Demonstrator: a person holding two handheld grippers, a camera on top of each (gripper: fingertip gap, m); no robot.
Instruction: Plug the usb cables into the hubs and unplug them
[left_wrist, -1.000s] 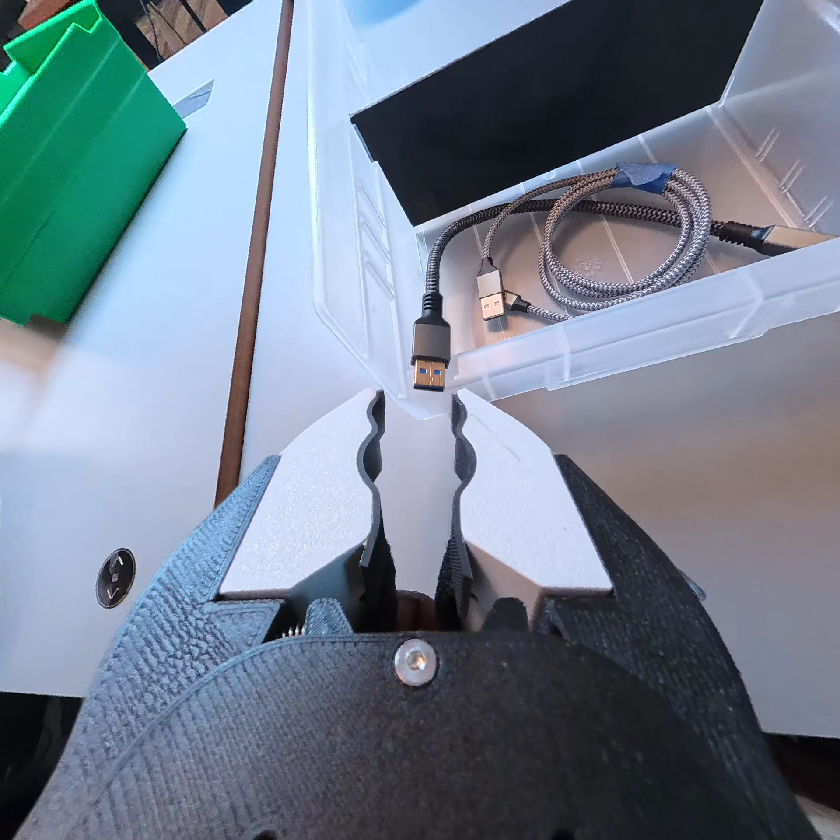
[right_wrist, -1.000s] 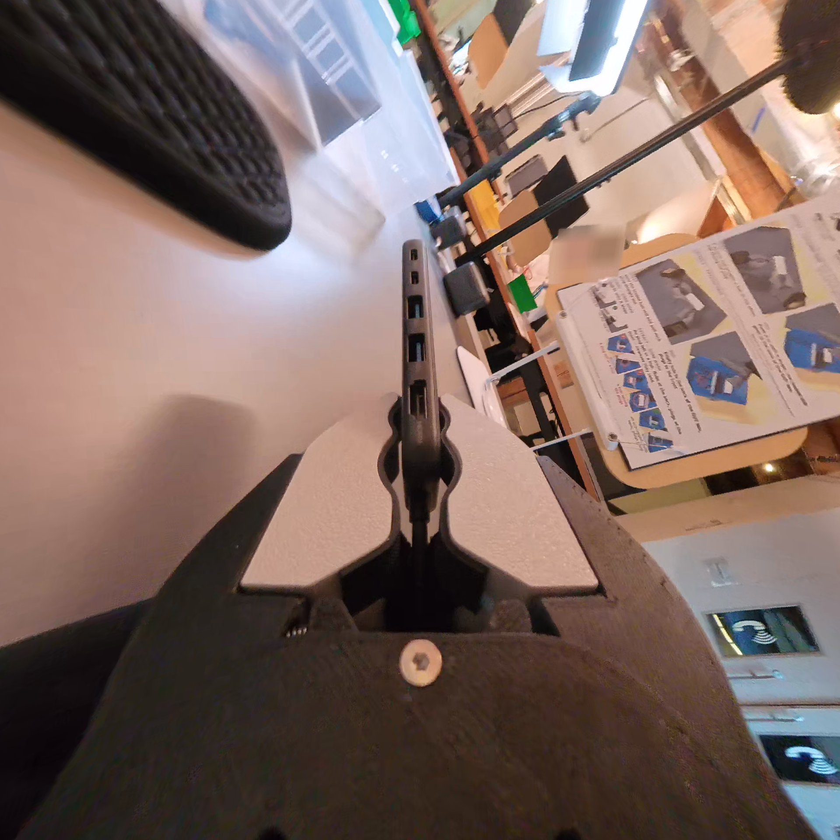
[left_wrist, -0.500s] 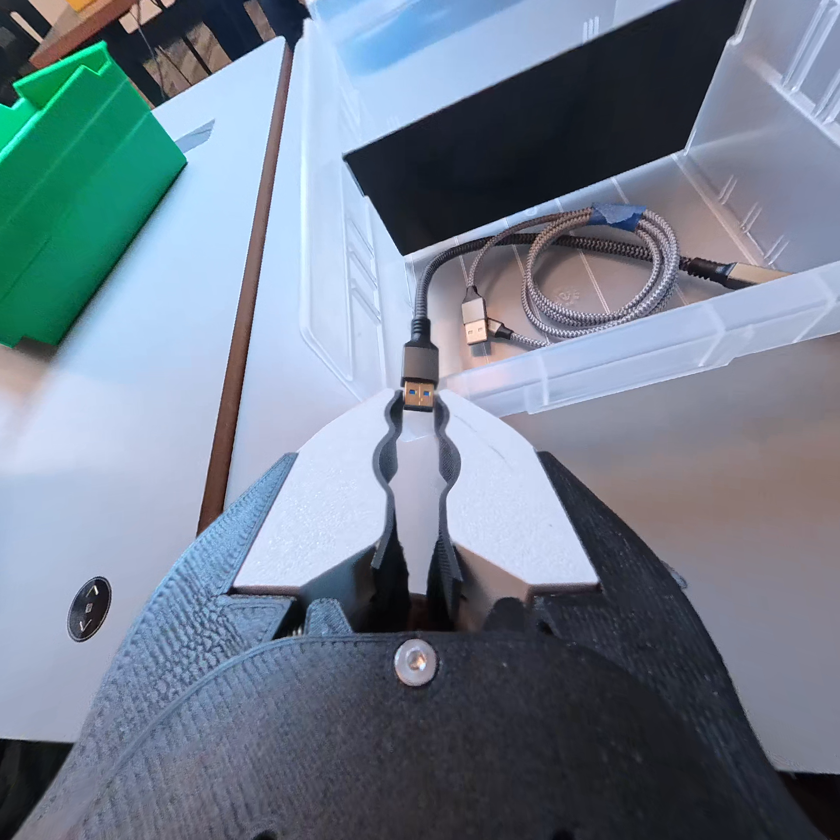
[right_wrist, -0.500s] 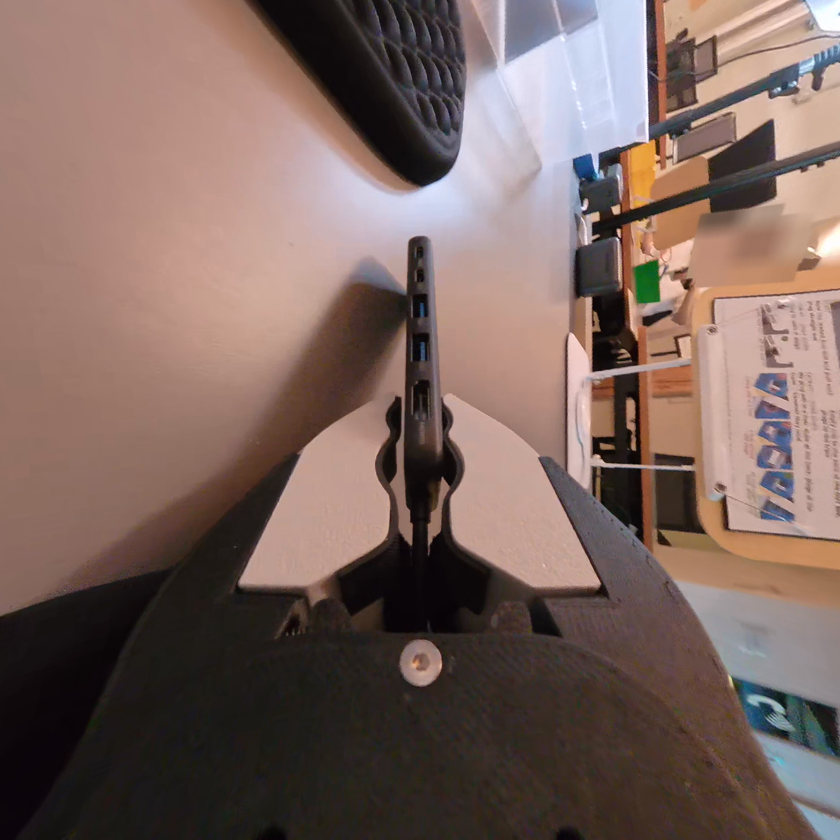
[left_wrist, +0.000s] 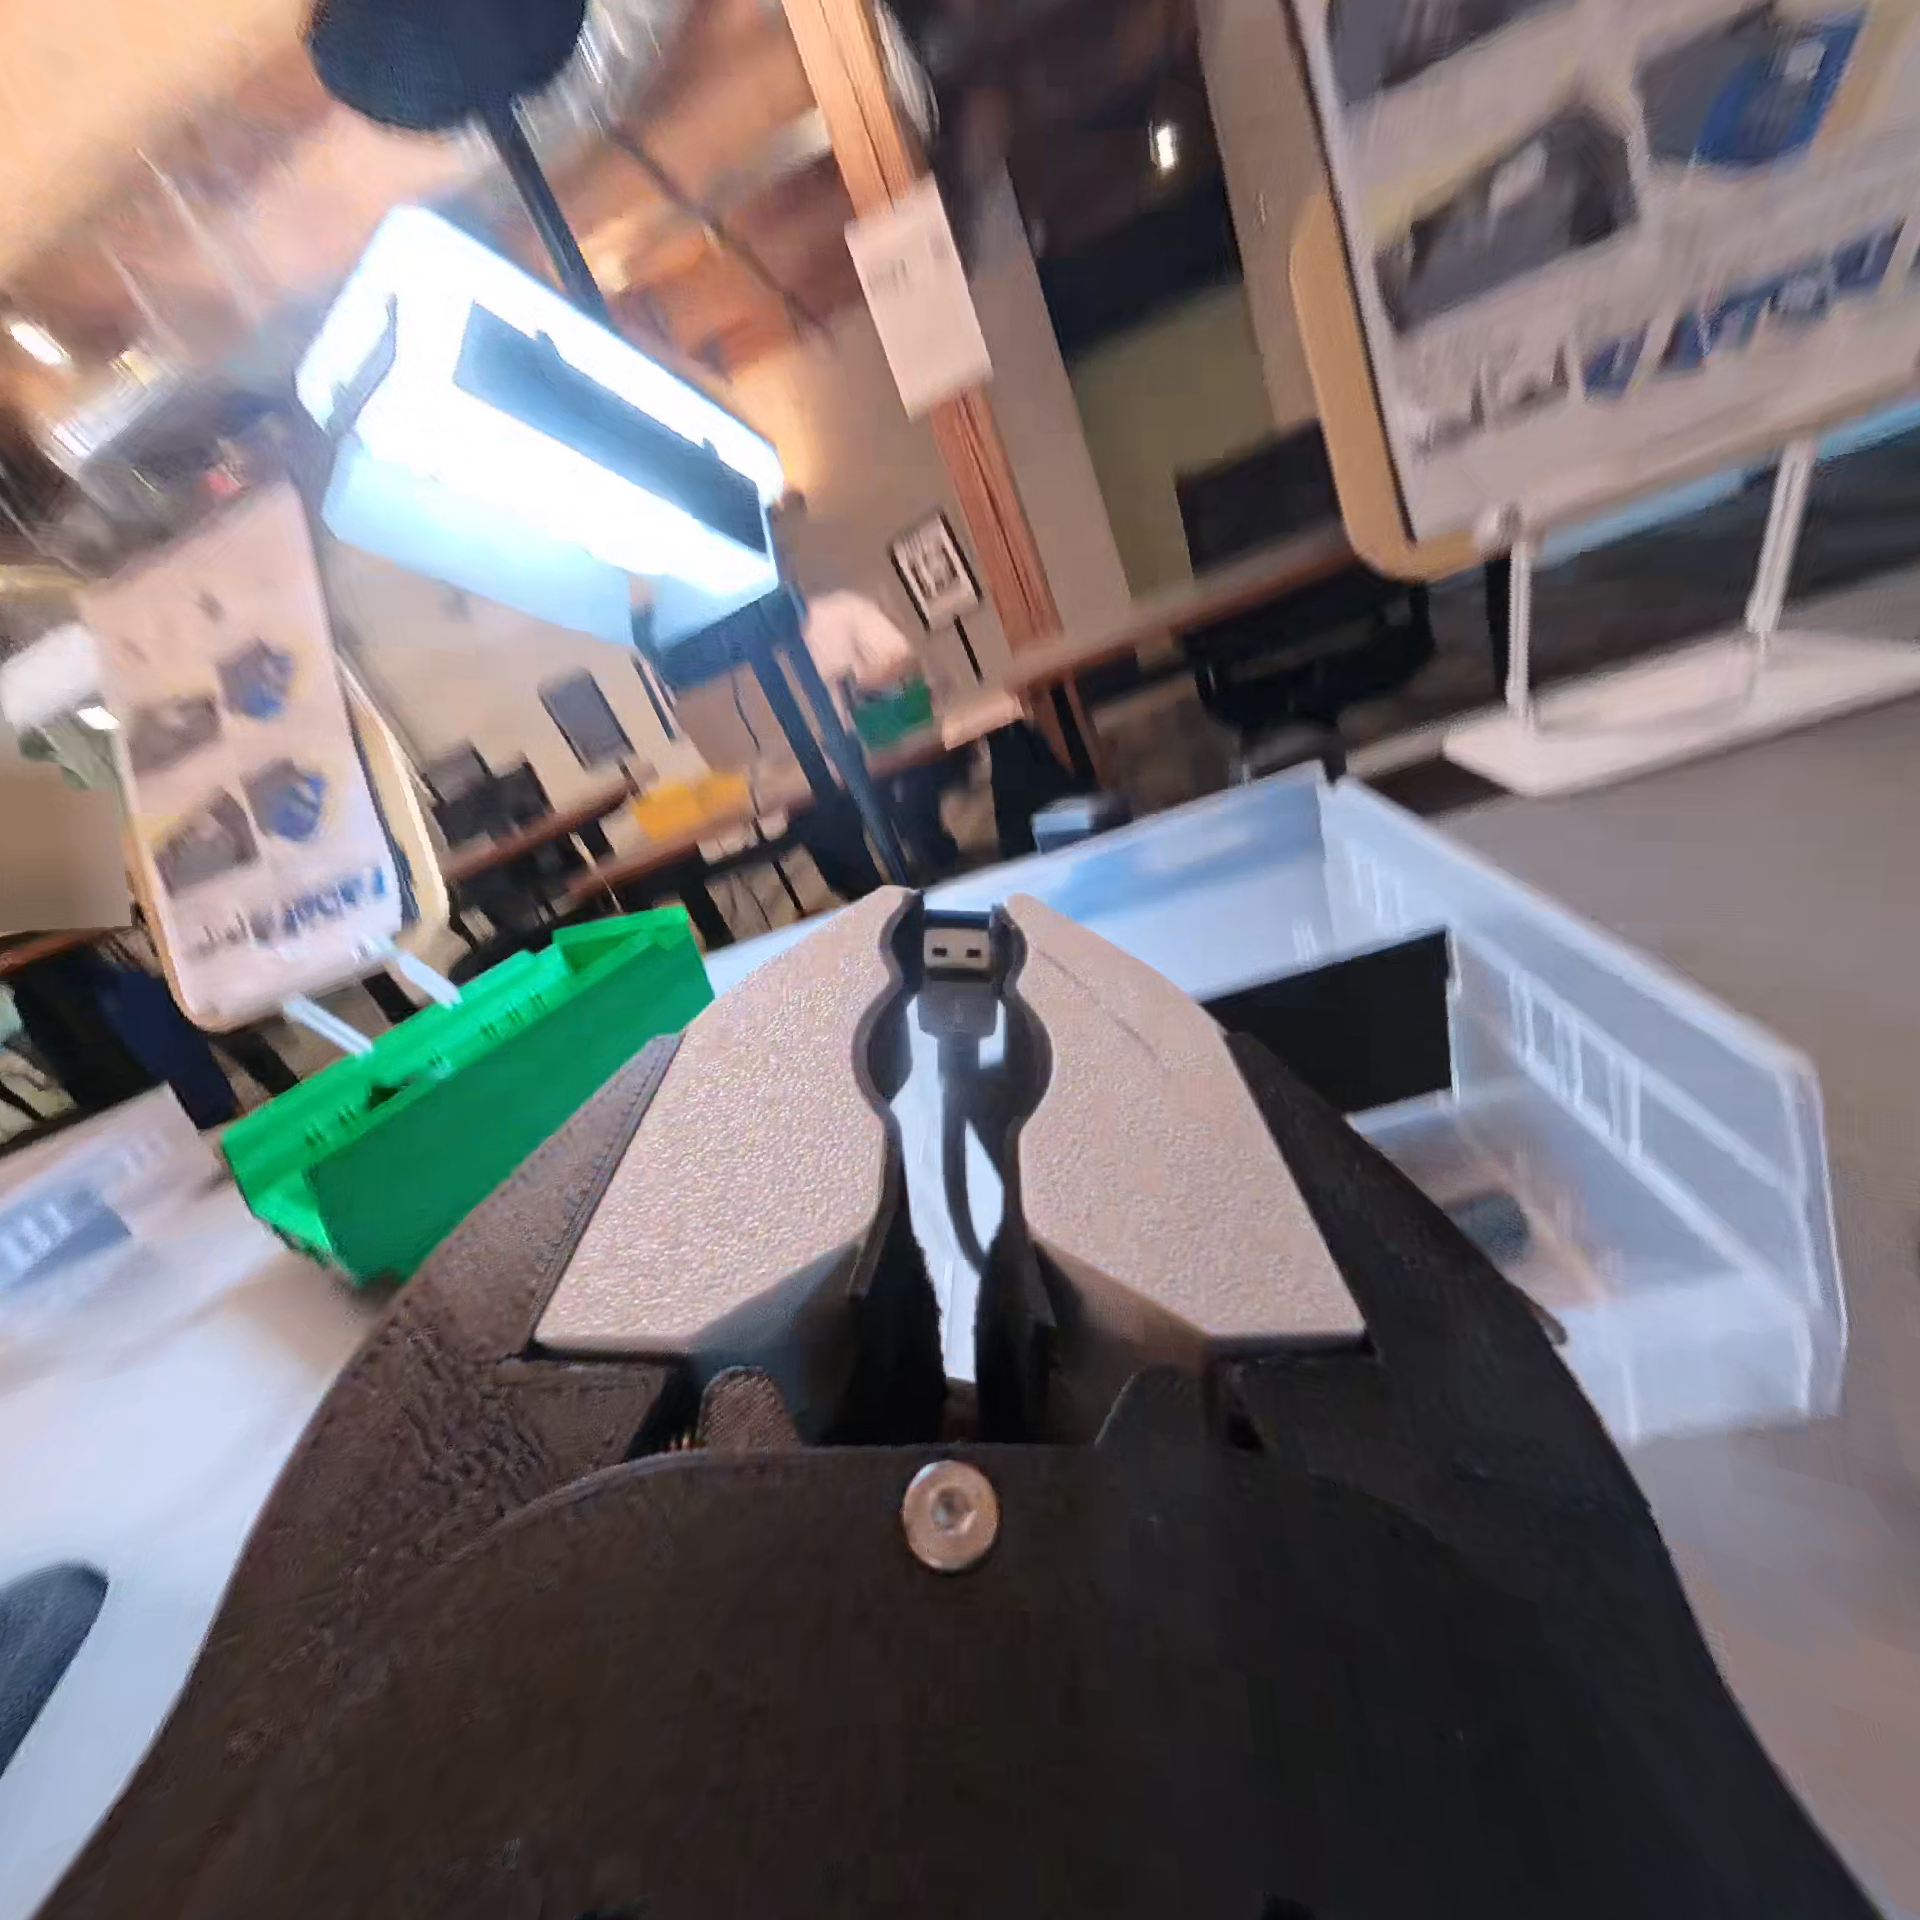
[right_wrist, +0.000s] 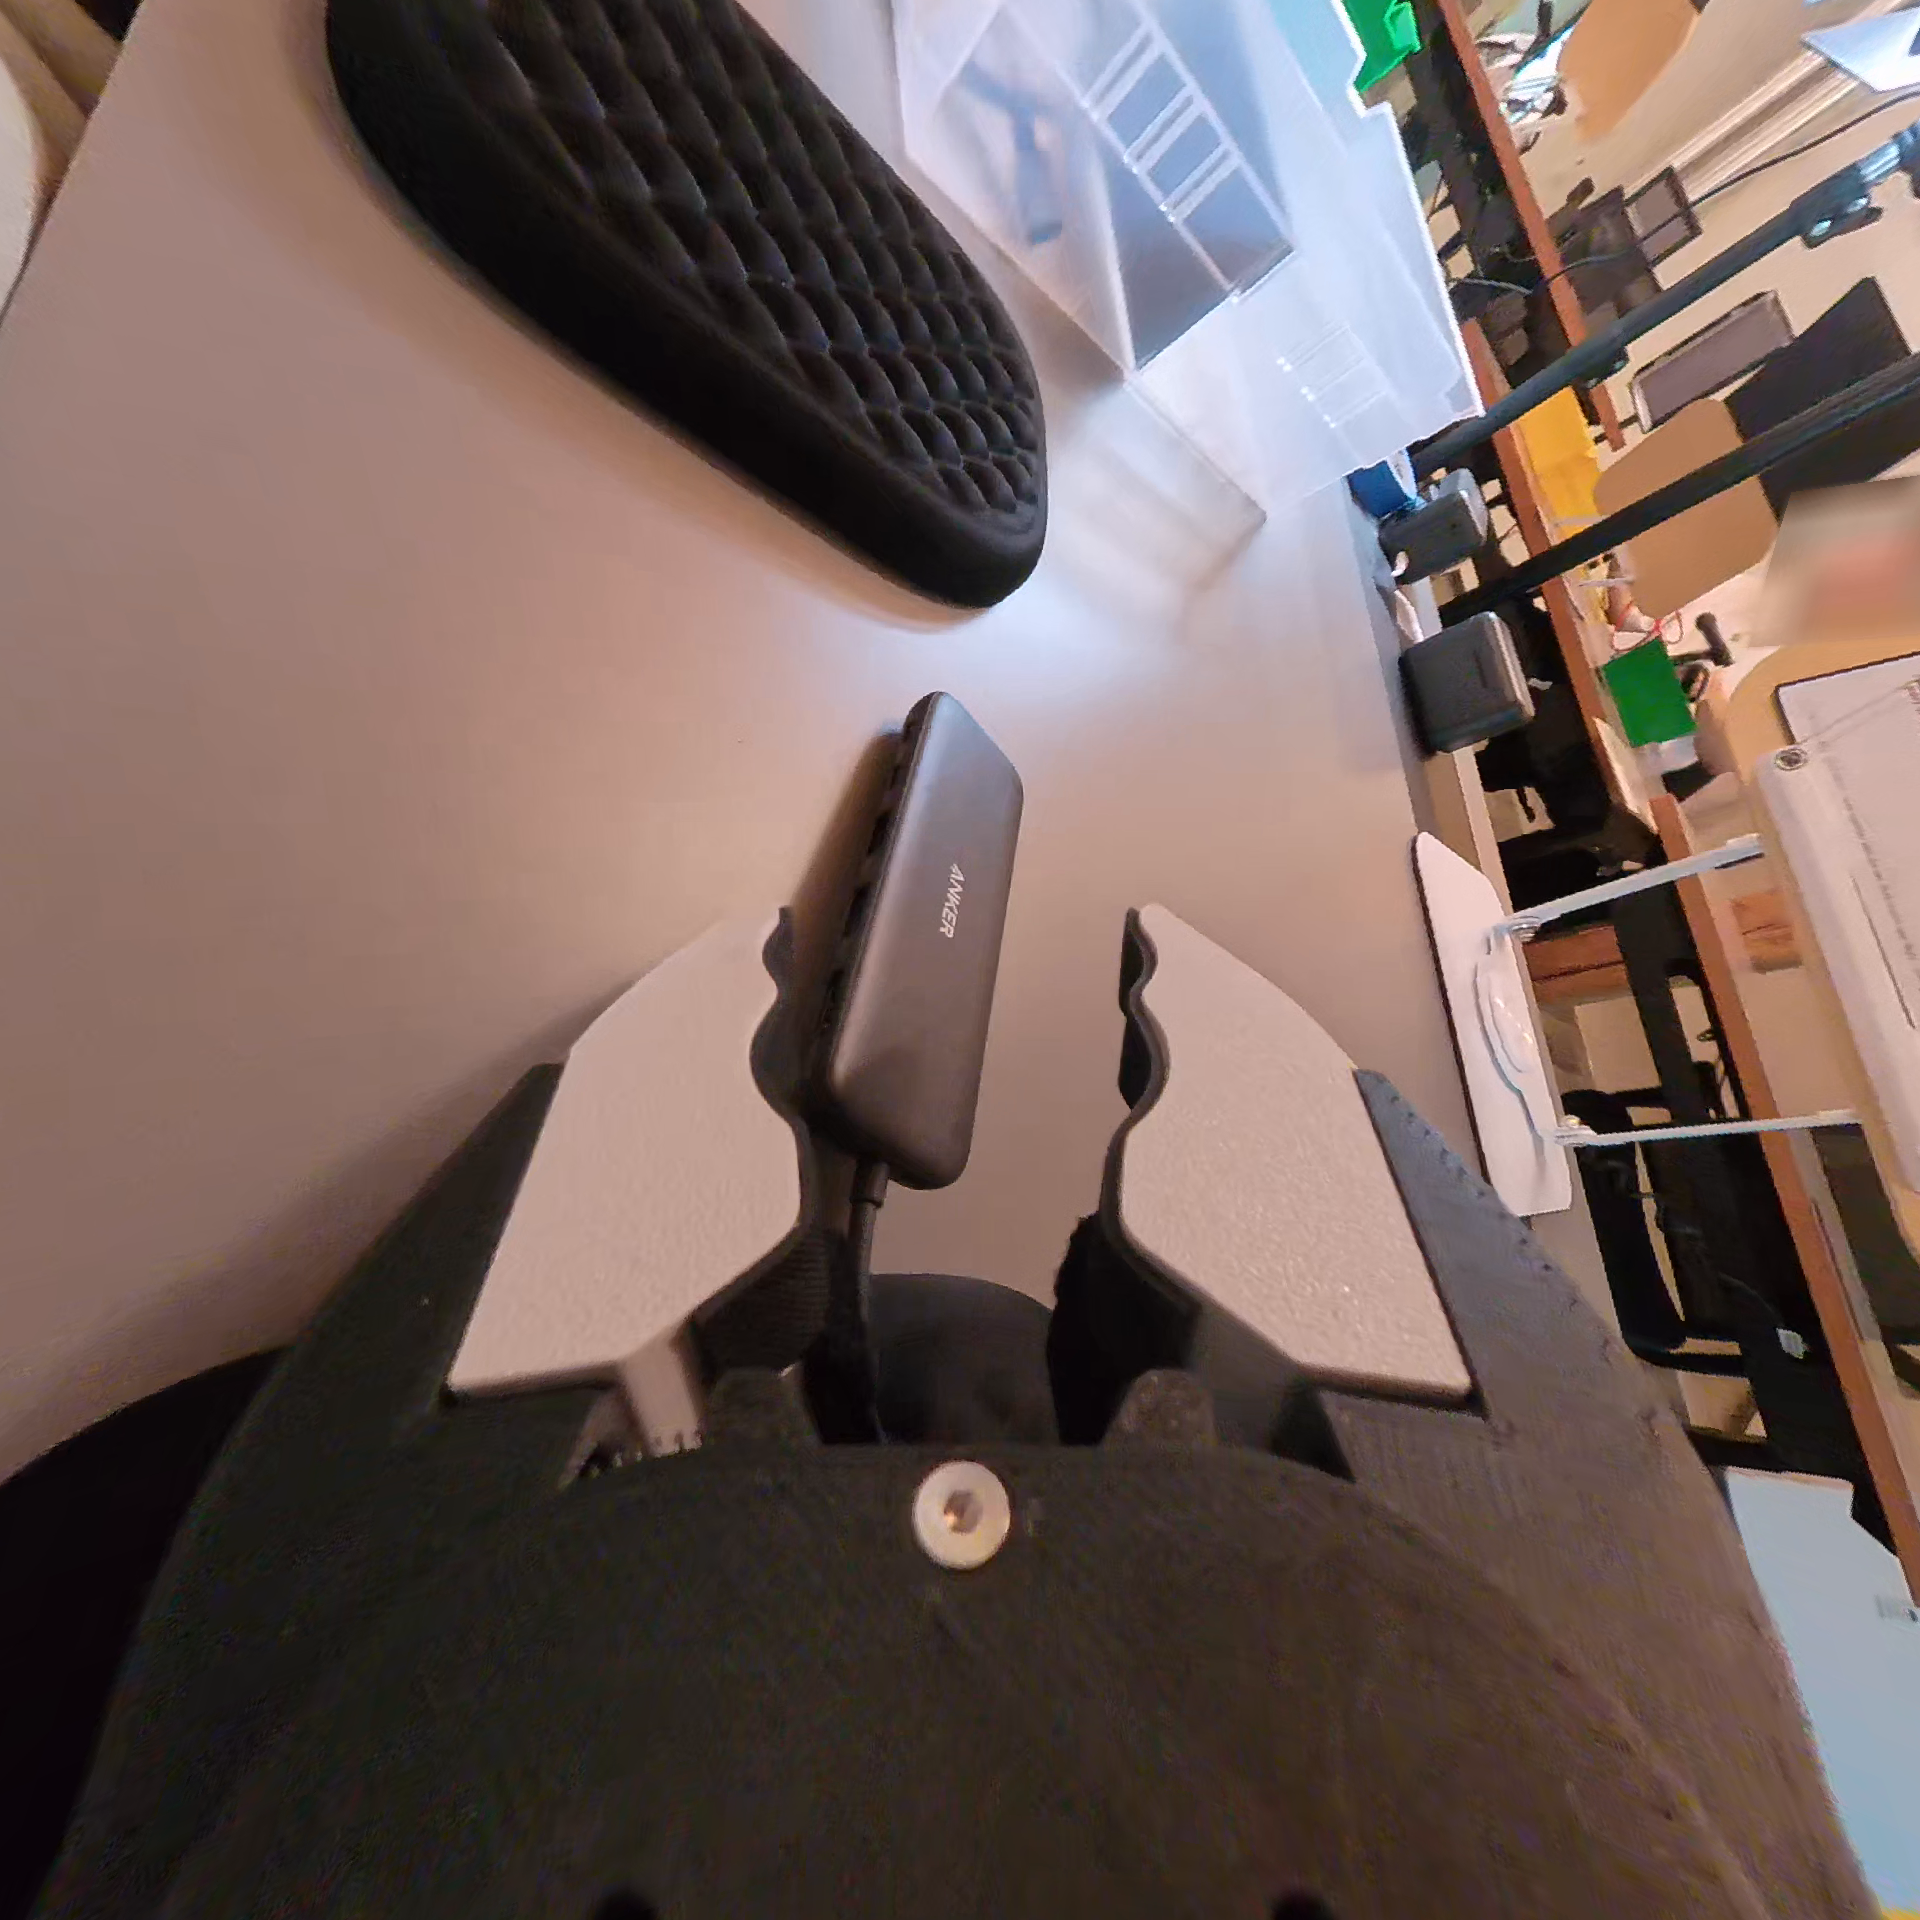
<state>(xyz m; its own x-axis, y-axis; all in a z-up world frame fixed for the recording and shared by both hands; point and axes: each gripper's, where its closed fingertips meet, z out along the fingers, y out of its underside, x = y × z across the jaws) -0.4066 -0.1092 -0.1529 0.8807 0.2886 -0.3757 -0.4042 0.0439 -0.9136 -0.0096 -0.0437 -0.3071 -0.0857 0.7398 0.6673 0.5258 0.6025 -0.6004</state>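
Observation:
In the left wrist view my left gripper (left_wrist: 956, 920) is shut on a USB cable plug (left_wrist: 954, 951). The plug's metal end points forward at the fingertips and its dark cable (left_wrist: 971, 1164) runs back between the fingers. The gripper is lifted and looks out over the table. In the right wrist view my right gripper (right_wrist: 951, 935) is open. A dark grey USB hub (right_wrist: 920, 945) lies between the spread fingers, leaning against the left finger, with its short cable (right_wrist: 868, 1195) running back toward the gripper body. Its ports face left, toward the table.
A clear plastic bin (left_wrist: 1558, 1091) stands right of the left gripper and a green bin (left_wrist: 457, 1081) to its left. In the right wrist view a black textured pad (right_wrist: 675, 281) lies on the white table (right_wrist: 312, 779) beyond the hub, with the clear bin (right_wrist: 1143, 187) farther off.
My left gripper closed on the USB plug at the bin's edge and lifted it, tilting up toward the room. My right gripper opened and released the hub, which tipped against the left finger.

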